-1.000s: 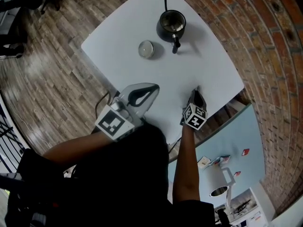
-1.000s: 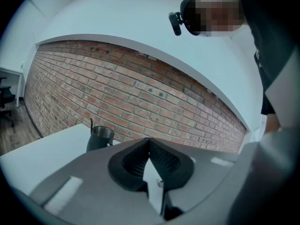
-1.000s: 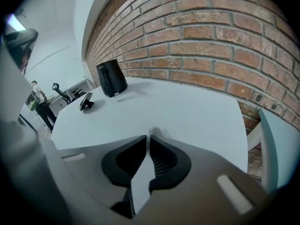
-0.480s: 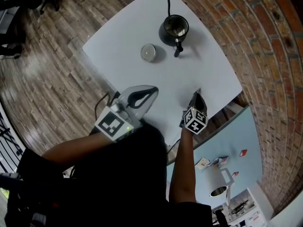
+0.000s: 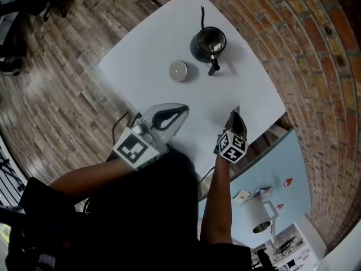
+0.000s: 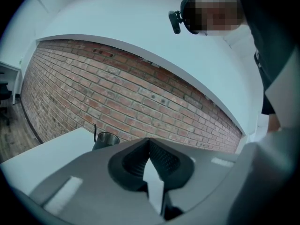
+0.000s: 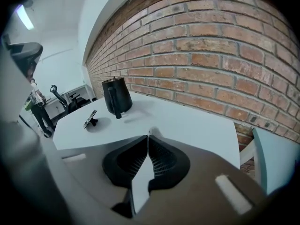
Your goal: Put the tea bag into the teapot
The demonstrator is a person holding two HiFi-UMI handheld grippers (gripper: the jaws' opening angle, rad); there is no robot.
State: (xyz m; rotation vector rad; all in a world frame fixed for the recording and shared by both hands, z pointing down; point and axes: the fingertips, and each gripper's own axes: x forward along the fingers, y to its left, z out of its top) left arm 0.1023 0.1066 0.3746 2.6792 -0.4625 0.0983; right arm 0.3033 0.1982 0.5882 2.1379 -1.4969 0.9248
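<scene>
The dark metal teapot (image 5: pixel 210 40) stands open at the far side of the white table (image 5: pixel 146 44), with its round lid (image 5: pixel 178 70) lying to its left. My right gripper (image 5: pixel 236 112) hovers over the table's near right part, well short of the teapot (image 7: pixel 117 96). Its jaws are shut, and a small pale bit of the tea bag (image 7: pixel 151 131) shows at the tips of the right gripper (image 7: pixel 148 136). My left gripper (image 5: pixel 183 106) is at the near edge, shut and holding nothing. From the left gripper (image 6: pixel 149 140), the teapot (image 6: pixel 107 139) is ahead and to the left.
A brick wall (image 5: pixel 316 66) runs close behind the table's far and right edges. A light blue surface (image 5: pixel 282 168) sits lower at the right. Wooden floor (image 5: pixel 51 83) lies to the left. The lid (image 7: pixel 90 118) rests tilted on its knob.
My right gripper has lifted a little off the table with its jaws closed. The left gripper has barely shifted. Teapot and lid stay where they were.
</scene>
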